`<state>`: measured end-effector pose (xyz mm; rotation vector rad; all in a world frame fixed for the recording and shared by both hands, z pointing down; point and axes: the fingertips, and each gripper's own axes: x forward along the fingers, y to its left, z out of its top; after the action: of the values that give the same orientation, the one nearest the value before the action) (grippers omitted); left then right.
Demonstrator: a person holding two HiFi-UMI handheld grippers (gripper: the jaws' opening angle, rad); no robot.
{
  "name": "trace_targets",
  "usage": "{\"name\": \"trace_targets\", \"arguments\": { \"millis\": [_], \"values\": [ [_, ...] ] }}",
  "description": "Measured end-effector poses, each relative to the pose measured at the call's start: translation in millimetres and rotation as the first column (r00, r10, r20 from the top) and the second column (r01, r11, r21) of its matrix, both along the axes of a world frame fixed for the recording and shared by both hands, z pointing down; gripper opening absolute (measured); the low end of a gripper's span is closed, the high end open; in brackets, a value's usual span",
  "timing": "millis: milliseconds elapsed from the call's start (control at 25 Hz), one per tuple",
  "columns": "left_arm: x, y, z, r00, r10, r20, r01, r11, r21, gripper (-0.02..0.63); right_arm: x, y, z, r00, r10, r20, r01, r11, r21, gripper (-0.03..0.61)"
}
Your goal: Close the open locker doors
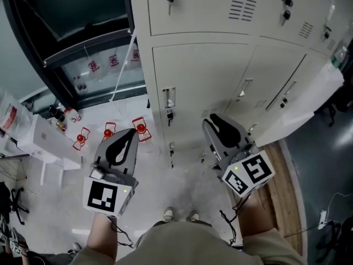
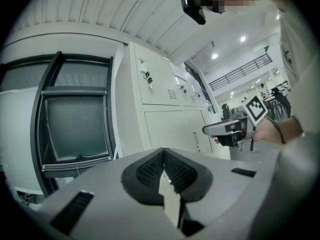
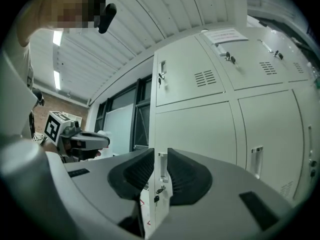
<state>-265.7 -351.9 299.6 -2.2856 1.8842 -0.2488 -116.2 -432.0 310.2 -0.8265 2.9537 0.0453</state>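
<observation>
A bank of cream lockers (image 1: 198,65) fills the top of the head view. Two lower doors at the right, one (image 1: 248,87) and a wider one (image 1: 306,101), stand swung out from the bank. The lower door (image 1: 187,93) ahead of me lies flush, with a key under its handle (image 1: 169,101). My left gripper (image 1: 131,132) is held level short of the lockers, its pads touching at the tips (image 2: 163,151), nothing in them. My right gripper (image 1: 212,117) points at the flush door; a narrow gap (image 3: 160,154) shows between its pads, with nothing inside.
A dark-framed window (image 1: 71,26) adjoins the lockers on the left. Small red items (image 1: 110,131) sit on the floor below it, beside a white table (image 1: 44,142). A wooden strip (image 1: 284,186) runs along the right. My shoes (image 1: 179,214) are near the lockers.
</observation>
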Motion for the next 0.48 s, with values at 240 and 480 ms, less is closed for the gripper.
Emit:
{"name": "trace_targets", "arguments": {
  "millis": [240,480],
  "values": [
    [26.5,21.3,-10.7,1.000,0.024,0.005,-0.025,0.999,0.021,0.006,34.4,34.8,-9.5,1.000,0.010,0.012,-0.010,1.000,0.010,0.042],
    [51.2,39.1,-4.6,0.999,0.042,0.026,-0.042,0.999,-0.002,0.006,58.6,66.0,-9.3,1.000,0.006,-0.008,-0.006,1.000,0.015,0.011]
  ]
}}
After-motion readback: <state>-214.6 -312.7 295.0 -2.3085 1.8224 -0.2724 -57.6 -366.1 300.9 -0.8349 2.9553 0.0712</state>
